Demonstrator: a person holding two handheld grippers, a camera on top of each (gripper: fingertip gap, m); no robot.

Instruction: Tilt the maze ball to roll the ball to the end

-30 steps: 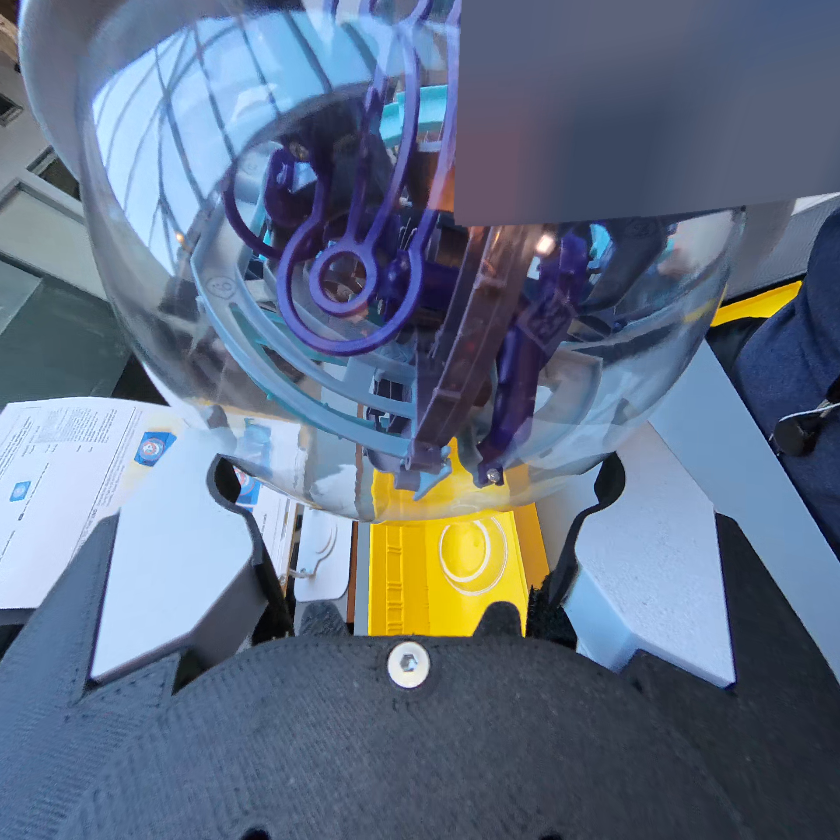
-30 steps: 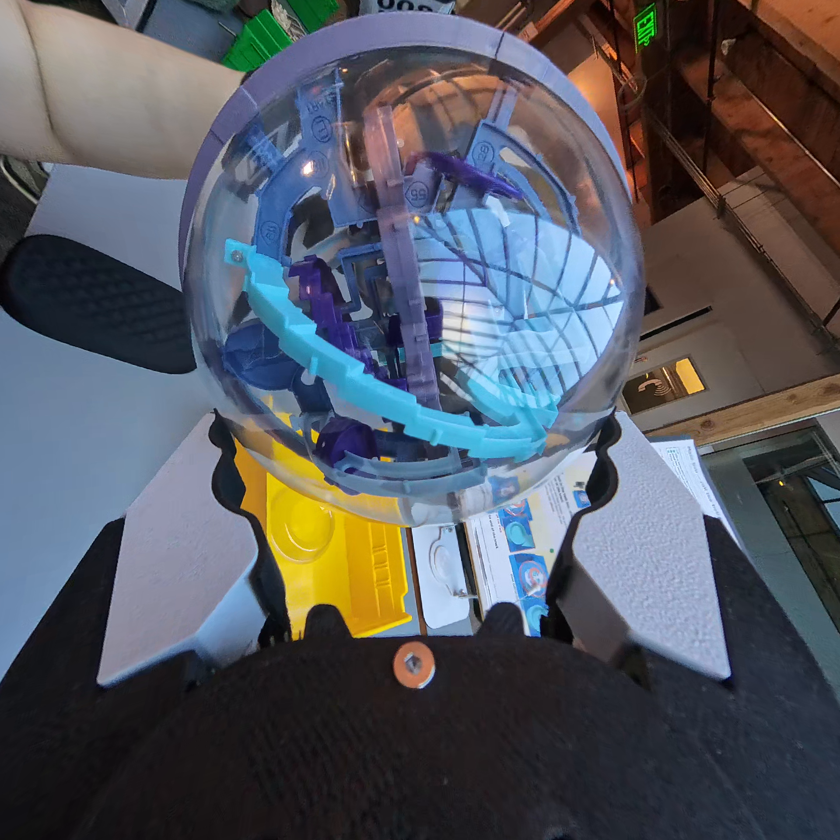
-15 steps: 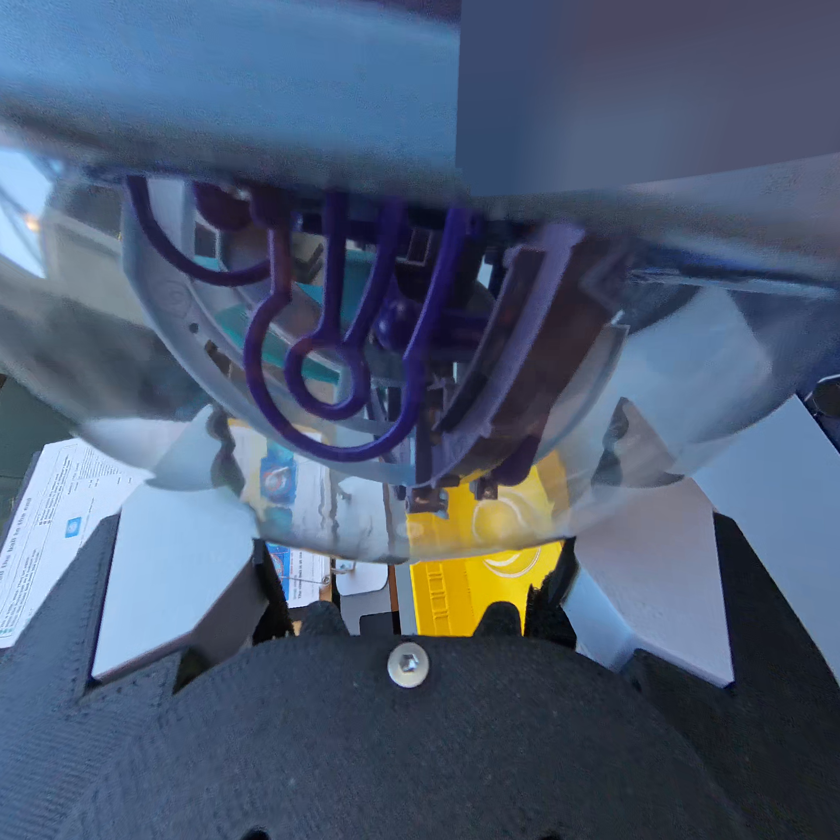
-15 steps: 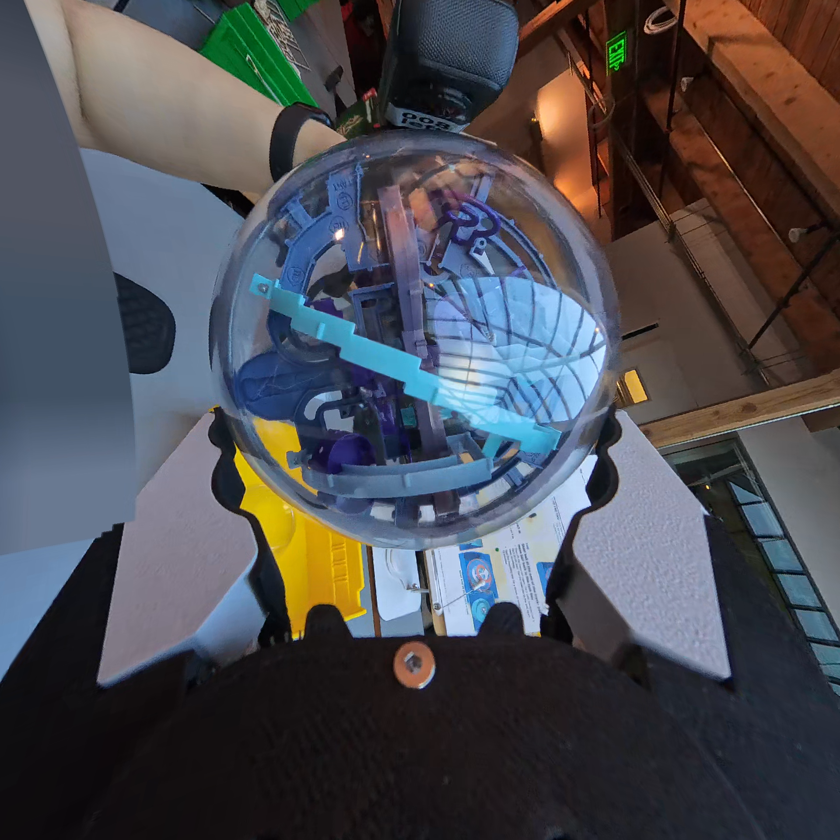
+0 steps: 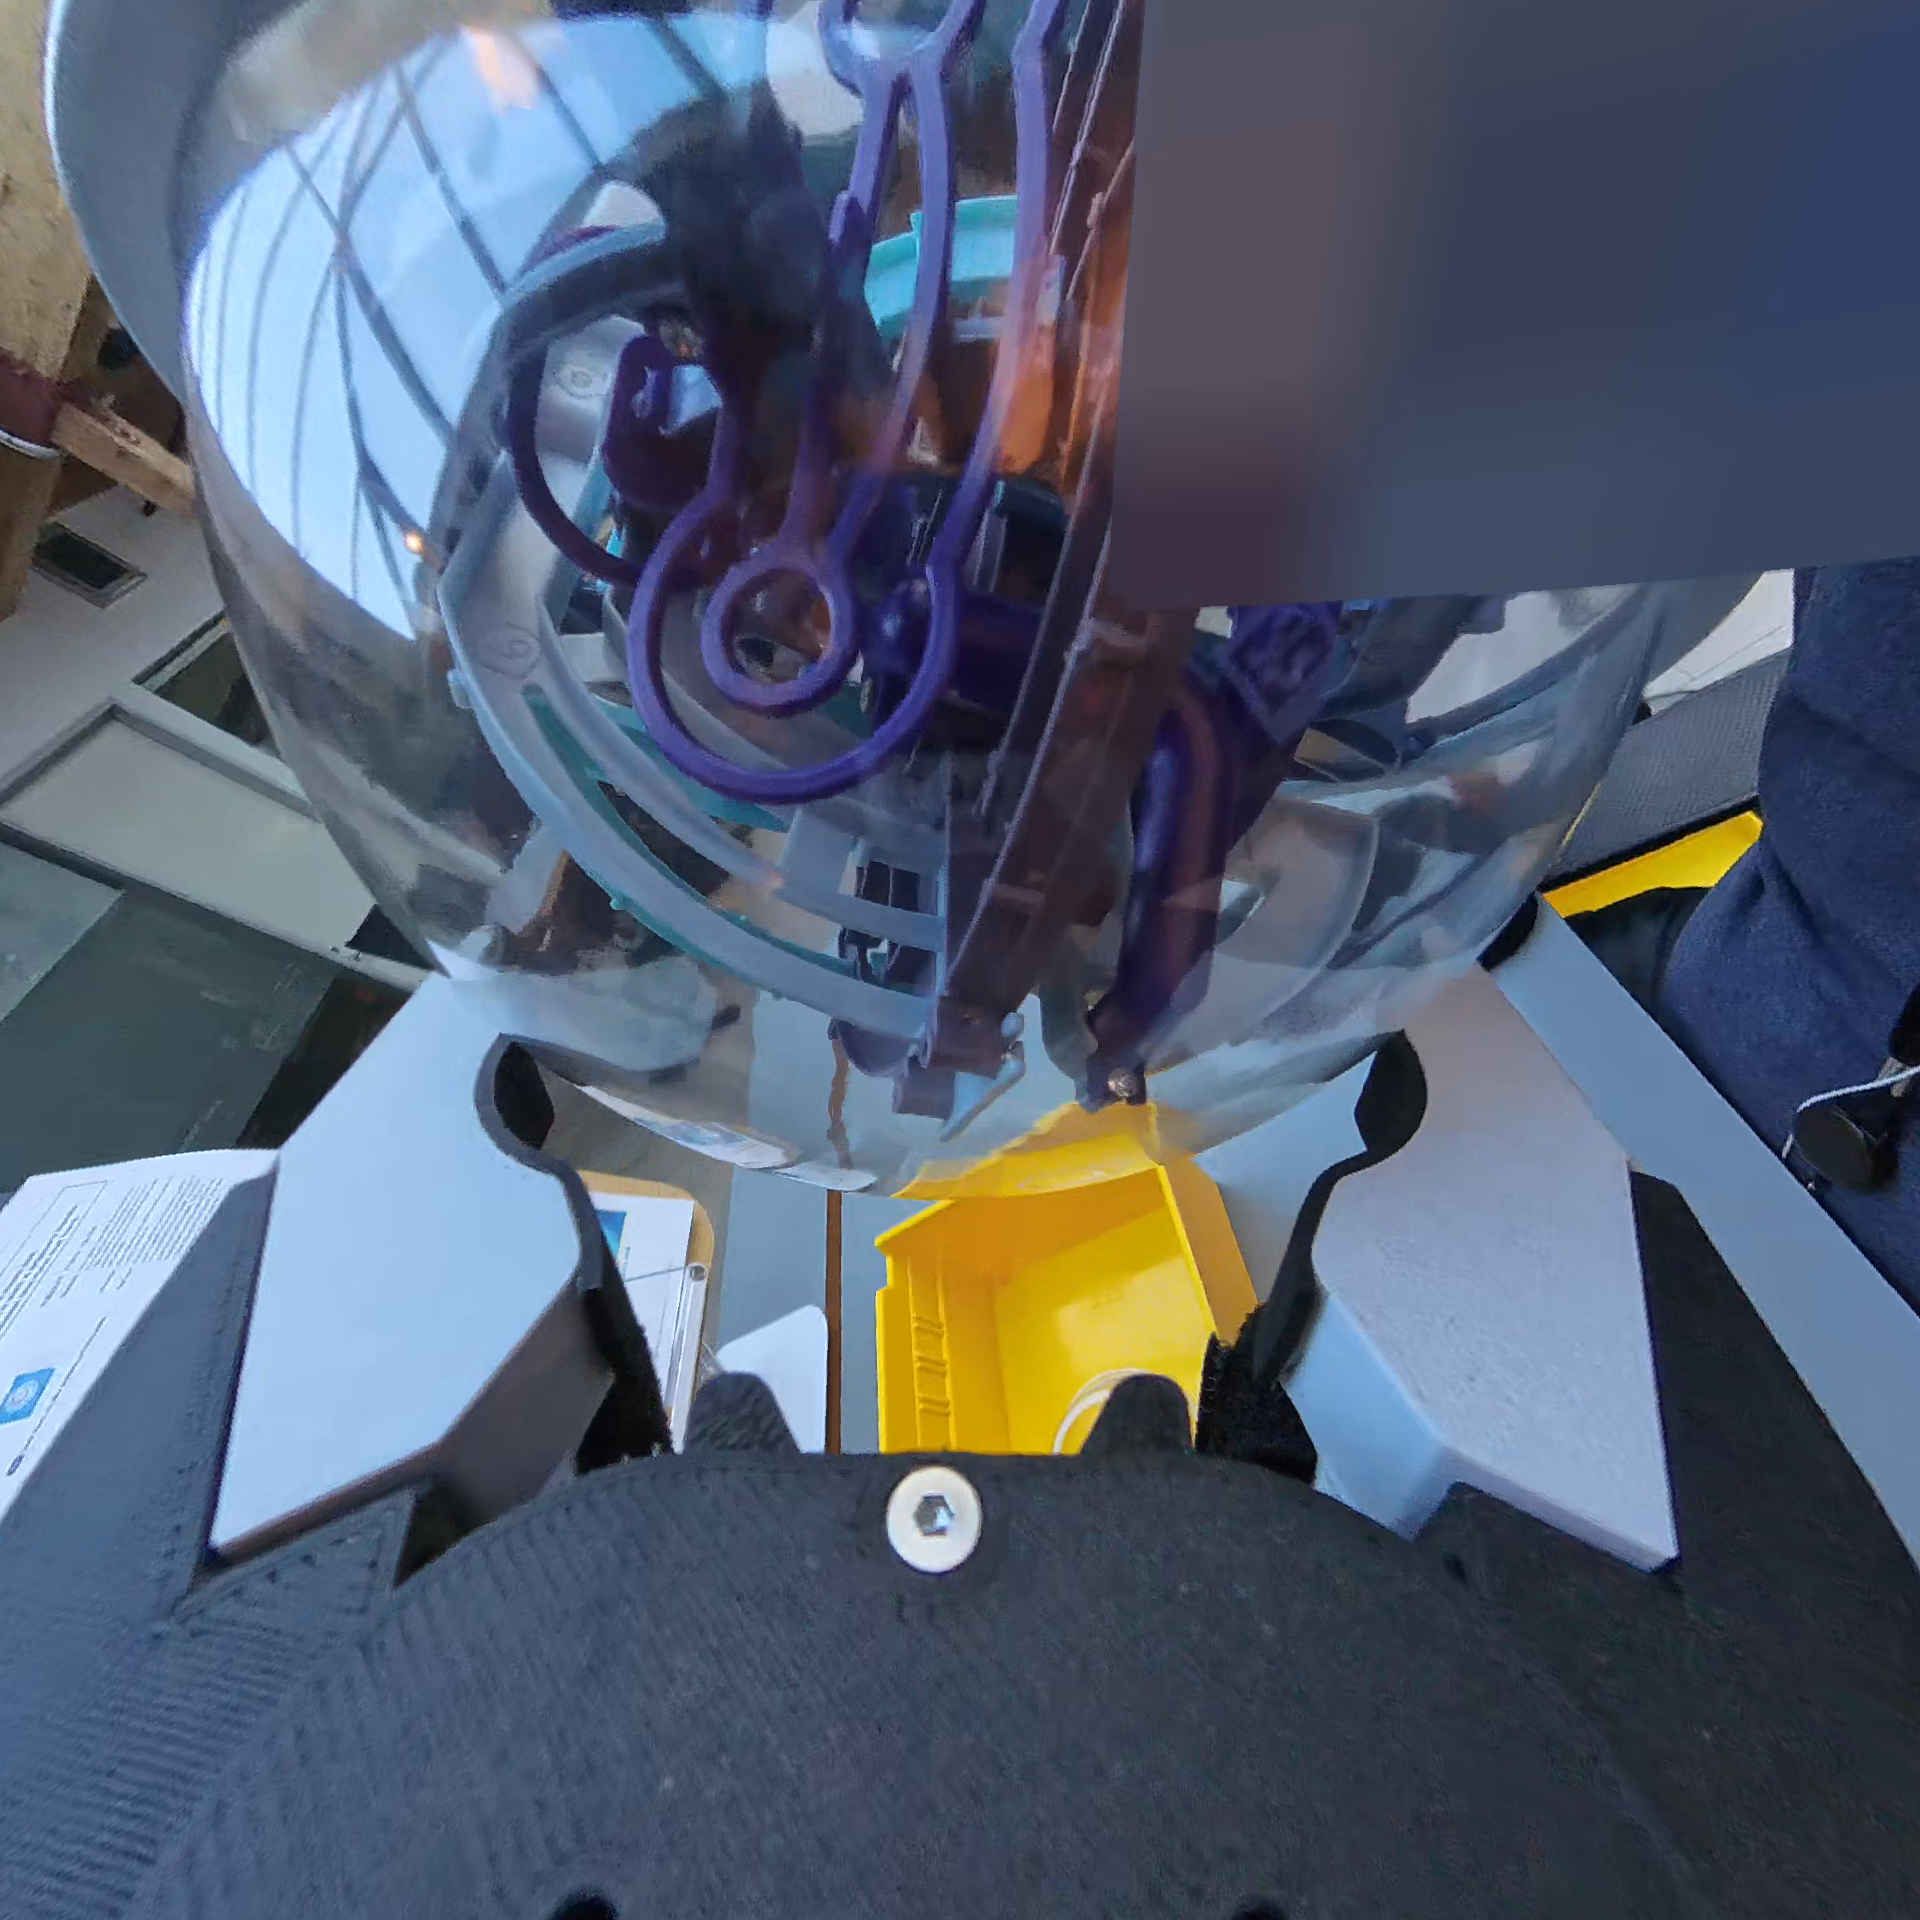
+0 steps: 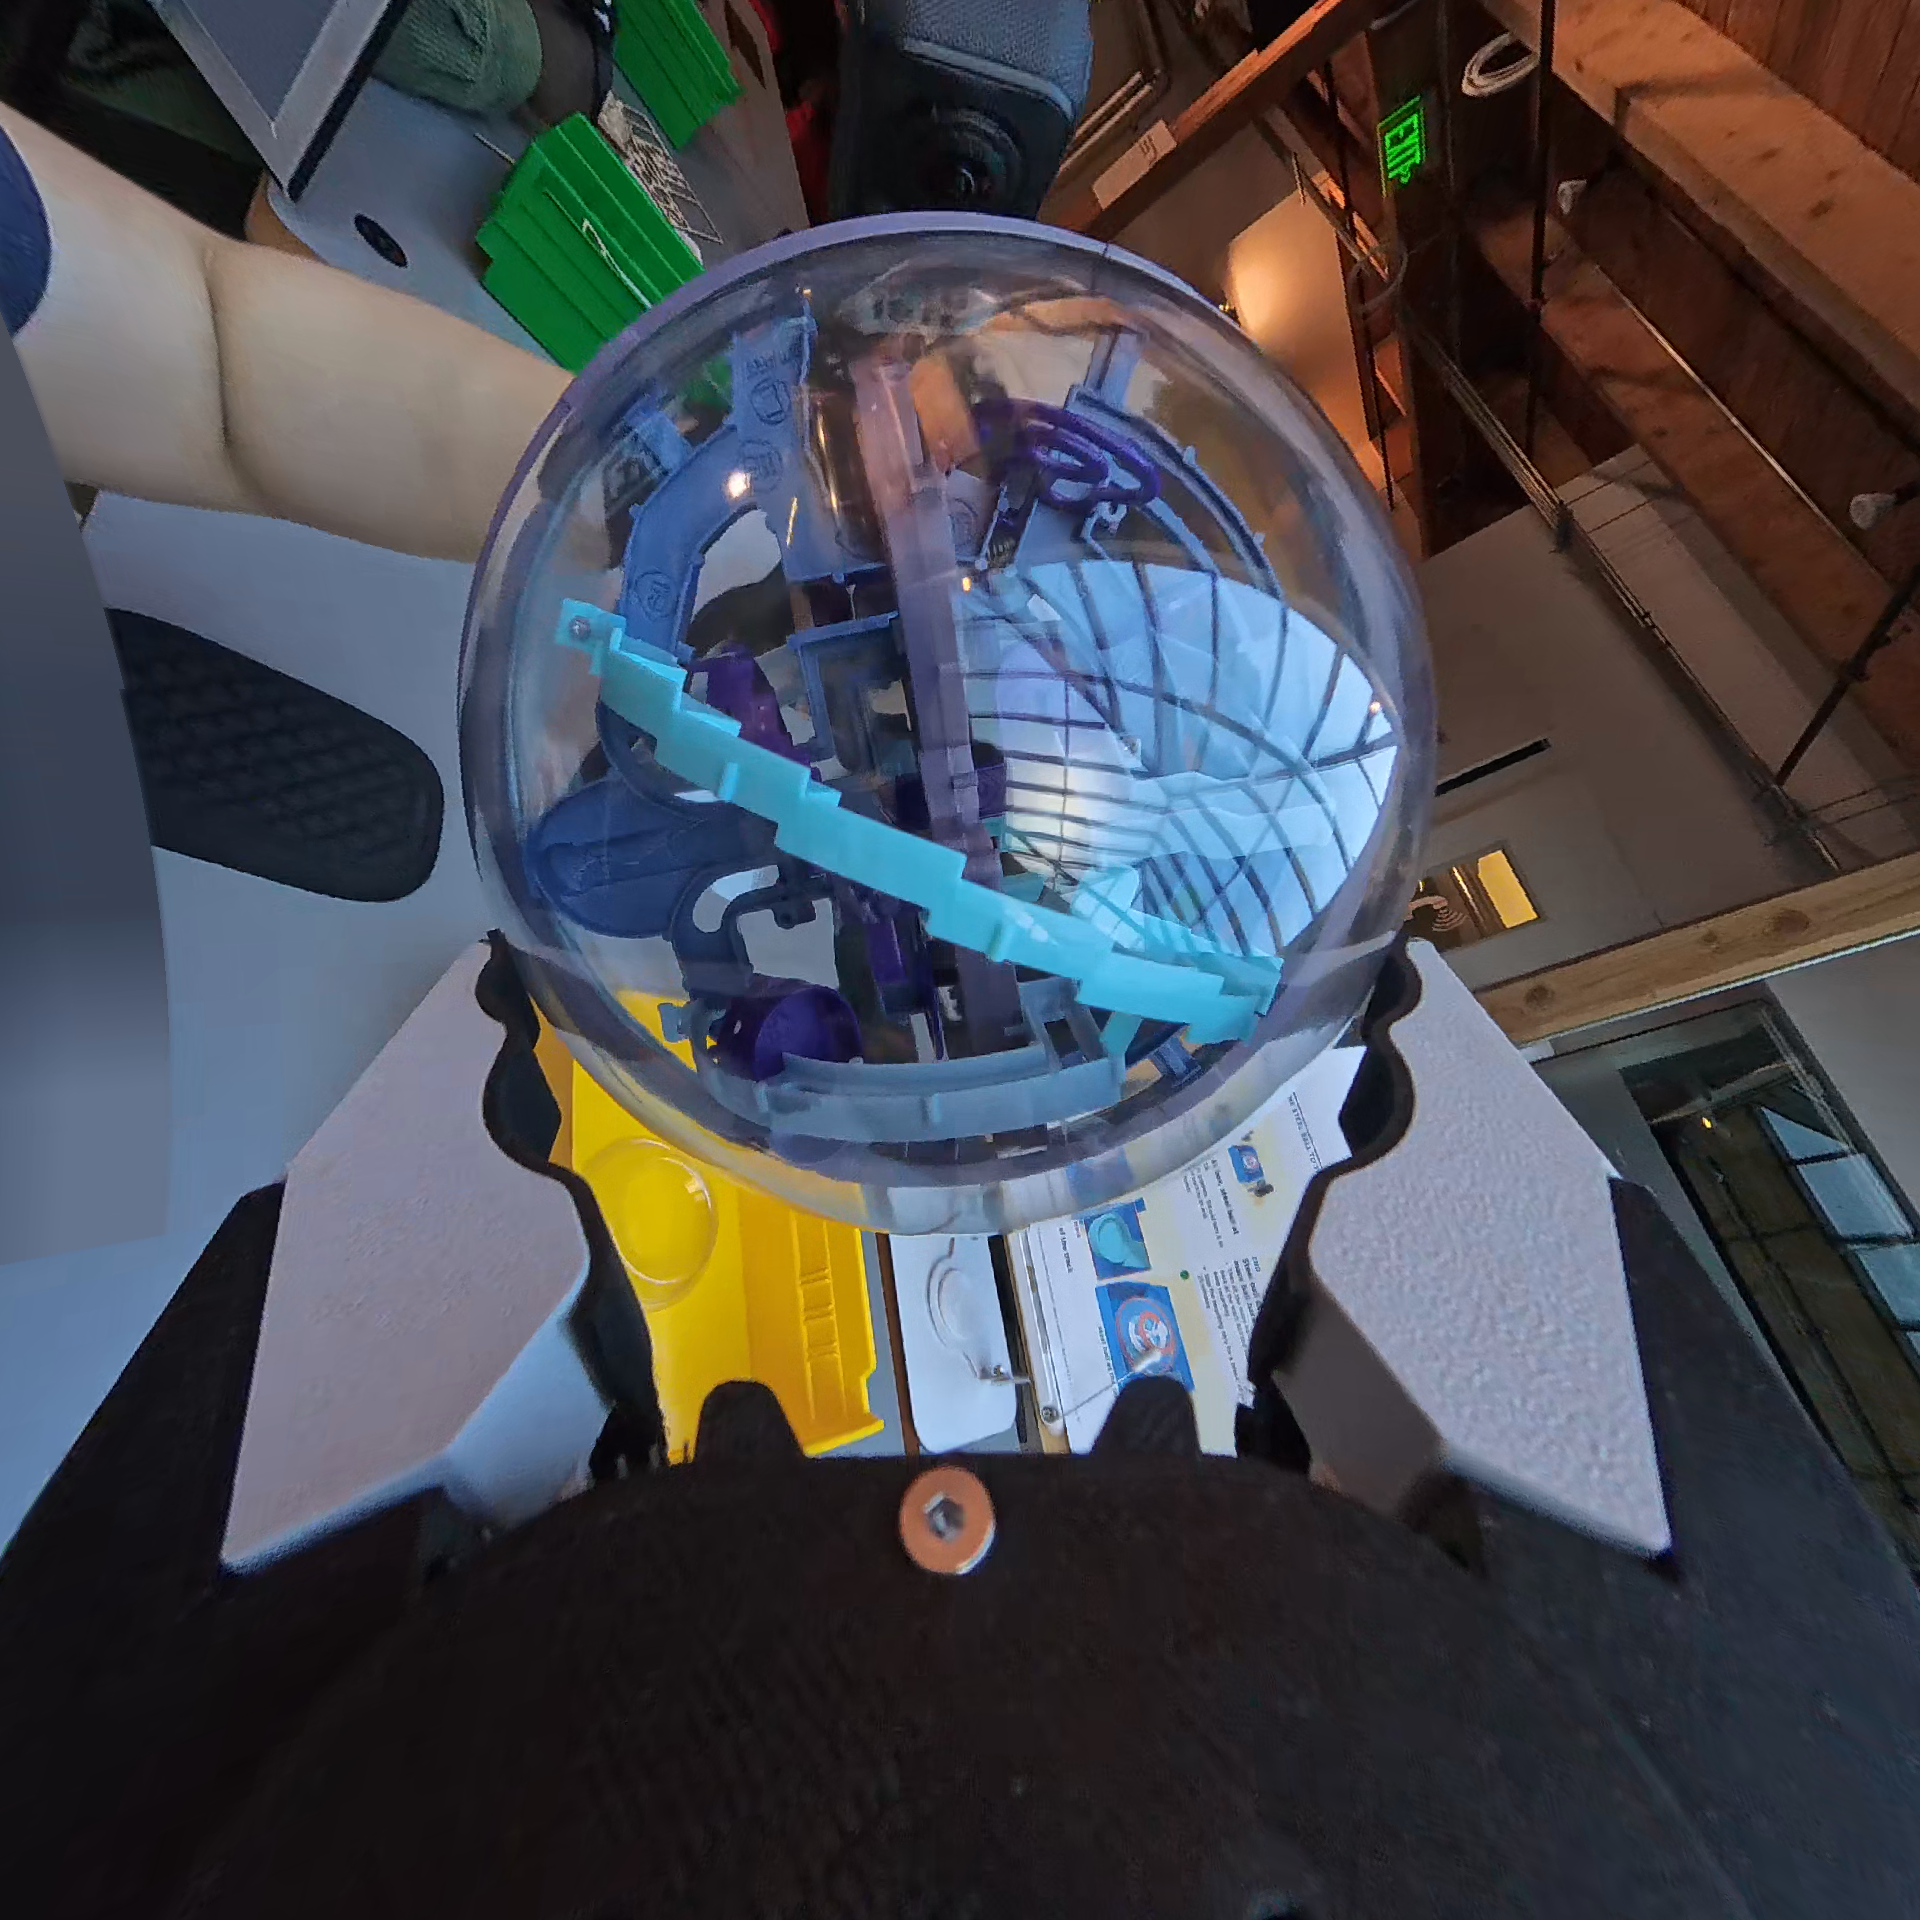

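Note:
The maze ball [image 6: 935, 727] is a clear sphere with purple, grey and teal tracks inside, held in the air above the table. My right gripper [image 6: 940, 997] is shut on it, with both fingertips pressed to its lower sides. My left gripper [image 5: 945, 1081] grips the same ball [image 5: 831, 623] from the other side, and the sphere fills the upper part of that view. A teal stepped track [image 6: 935, 862] slopes down to the right. I cannot pick out the small ball inside. The left gripper's black body [image 6: 956, 104] shows above the sphere.
A yellow bin [image 5: 1039, 1299] lies on the table below the ball and shows in the right wrist view [image 6: 790, 1330] too. A printed sheet [image 6: 1143, 1278] lies beside it. A person's bare arm [image 6: 312, 416] and a black pad [image 6: 270, 758] are at the left. Green crates [image 6: 582, 229] lie beyond.
Both grippers tilted the ball: the left view swung sharply and came back. In the right view the ball sits farther out between the fingertips and the teal track slopes differently.

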